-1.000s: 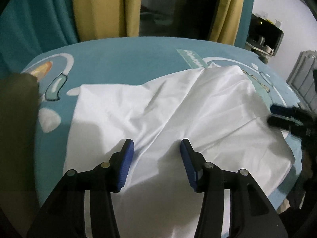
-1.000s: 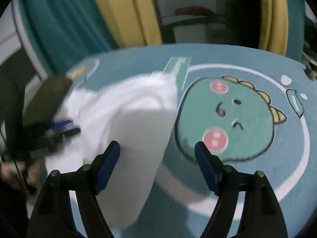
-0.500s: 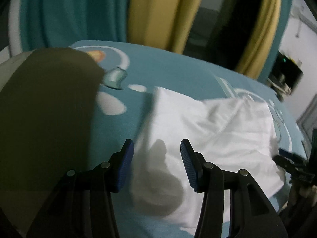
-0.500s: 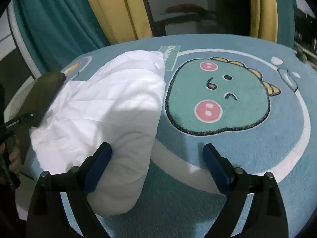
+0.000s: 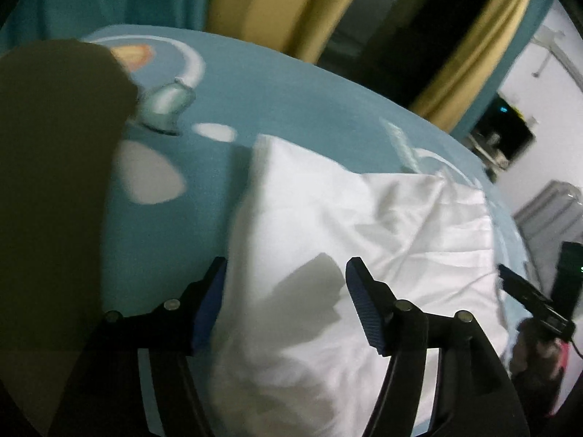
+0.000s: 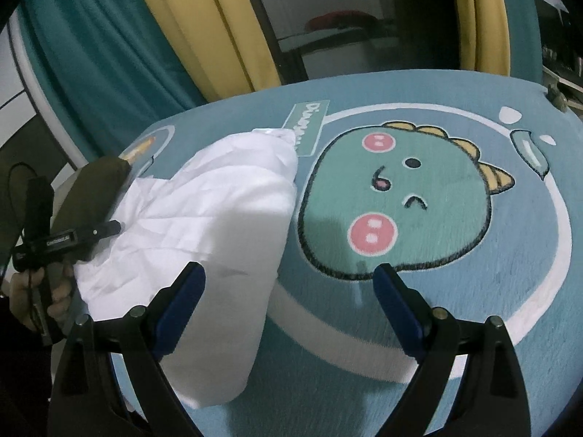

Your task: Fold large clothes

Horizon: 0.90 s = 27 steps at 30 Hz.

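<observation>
both views have swung since a second ago: the left gripper (image 5: pixel 286 291) now looks along the left edge of the white garment (image 5: pixel 364 255) instead of across its middle, and the right gripper (image 6: pixel 288 298) has pulled back so the whole bundle shows. the garment (image 6: pixel 204 225) lies folded over in a loose, creased heap on the blue dinosaur rug (image 6: pixel 400 364), on the left part of it, just beside the green dinosaur face (image 6: pixel 397 211). both grippers have their fingers spread wide and hold nothing; each hovers above the cloth near its closer end.

what could go wrong from here: the heap is soft and puffed, so a pinch may catch only the top layer and drag the fold open, or bunch several layers and set in the creases. an olive-brown cloth (image 6: pixel 94 193) lies near the garment's left side and could be caught along with it if the left gripper reaches wide.

for room, the rug to the right of the garment is bare, with plenty of space to spread or turn the cloth; curtains (image 6: pixel 109 54) stand well behind the far edge
</observation>
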Motion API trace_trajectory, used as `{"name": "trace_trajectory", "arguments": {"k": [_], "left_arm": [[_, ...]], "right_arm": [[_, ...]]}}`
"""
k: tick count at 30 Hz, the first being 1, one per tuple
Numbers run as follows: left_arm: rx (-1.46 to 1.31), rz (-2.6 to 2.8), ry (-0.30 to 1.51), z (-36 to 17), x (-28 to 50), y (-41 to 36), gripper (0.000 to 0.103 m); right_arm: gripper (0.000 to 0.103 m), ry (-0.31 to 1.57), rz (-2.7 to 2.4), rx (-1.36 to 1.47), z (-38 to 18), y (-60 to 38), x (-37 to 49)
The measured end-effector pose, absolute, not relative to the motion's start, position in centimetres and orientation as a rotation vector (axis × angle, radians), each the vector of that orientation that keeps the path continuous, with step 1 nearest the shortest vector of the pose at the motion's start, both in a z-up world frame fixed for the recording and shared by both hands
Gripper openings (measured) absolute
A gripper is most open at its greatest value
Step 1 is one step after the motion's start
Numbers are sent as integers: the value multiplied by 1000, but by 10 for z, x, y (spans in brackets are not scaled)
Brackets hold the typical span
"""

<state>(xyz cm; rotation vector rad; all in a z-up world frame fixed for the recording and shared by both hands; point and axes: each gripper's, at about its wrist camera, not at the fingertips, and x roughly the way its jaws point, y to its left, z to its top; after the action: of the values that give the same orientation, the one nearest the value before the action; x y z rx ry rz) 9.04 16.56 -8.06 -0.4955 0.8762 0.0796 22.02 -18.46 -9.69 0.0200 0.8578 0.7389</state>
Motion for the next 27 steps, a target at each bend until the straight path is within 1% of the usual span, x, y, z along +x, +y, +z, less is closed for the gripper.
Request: {"name": "trace_trajectory", "arguments": {"k": [6,9,12,15,19,20,22,25,27], "left_arm": [[-484,-116,918,-83,112,128,69],[-536,-240,932,-87,119,111,69],[-437,-242,944,-85,123,91,69],[-495,-264,940,-84,124,100,69],[-619,-270,891,-86,118,123,69],[-637,-268,893,-88,117,122,70],[-658,-257,901,-91,122,118,77],[-635,-230,893,-92,127,109,81],[-560,-198,905,-89,134,95,81]], "right_arm": [[93,892,736,-5,-109,-172,230],[93,900,742,-5,-111,-168,233],[93,899,747,-17,-111,-165,235],[93,902,752,-22,-111,-165,236],[93,901,758,-30,-110,-166,237],[93,901,758,-30,-111,-166,237],[93,899,760,-32,-111,-165,238],[93,896,753,-31,-111,-161,238],[93,895,746,-28,-109,-160,238]]}}
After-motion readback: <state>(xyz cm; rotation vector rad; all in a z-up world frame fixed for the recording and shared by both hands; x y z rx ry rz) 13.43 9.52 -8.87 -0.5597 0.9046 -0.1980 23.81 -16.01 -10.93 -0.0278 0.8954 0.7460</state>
